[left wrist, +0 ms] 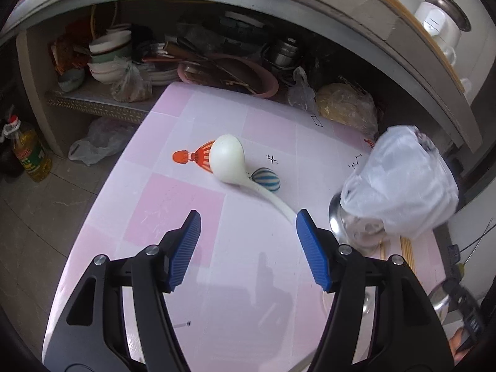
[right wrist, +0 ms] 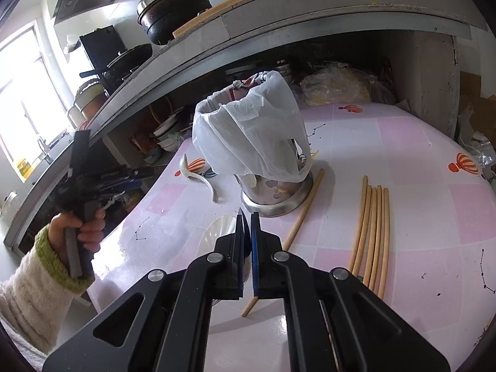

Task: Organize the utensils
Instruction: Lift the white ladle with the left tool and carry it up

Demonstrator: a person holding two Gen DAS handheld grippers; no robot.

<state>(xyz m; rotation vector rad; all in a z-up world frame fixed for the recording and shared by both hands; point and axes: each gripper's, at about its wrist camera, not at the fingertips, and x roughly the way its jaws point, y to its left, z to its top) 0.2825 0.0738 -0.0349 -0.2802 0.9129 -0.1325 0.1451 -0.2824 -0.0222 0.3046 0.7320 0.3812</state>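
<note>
One white ladle [left wrist: 228, 162] lies on the pink tabletop [left wrist: 173, 204], bowl away from the camera, its handle running back toward the left claw [left wrist: 248, 224], which hangs half open and empty above it. Five chopsticks [right wrist: 372, 232] lie side by side, a sixth [right wrist: 302, 214] slanting beside the bag-covered metal holder [right wrist: 272, 198]. The right claw [right wrist: 247, 217] is closed on nothing.

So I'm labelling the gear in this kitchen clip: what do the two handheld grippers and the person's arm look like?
Both grippers match: the left gripper and right gripper have black angular linkage arms with cut-outs, silver round pivot bolts, and blue ribbed pads on the fingers. No cables show. The left hand wraps a dark grey-and-black handle; its sleeve is cream fuzzy knit with a green ribbed cuff.
</note>
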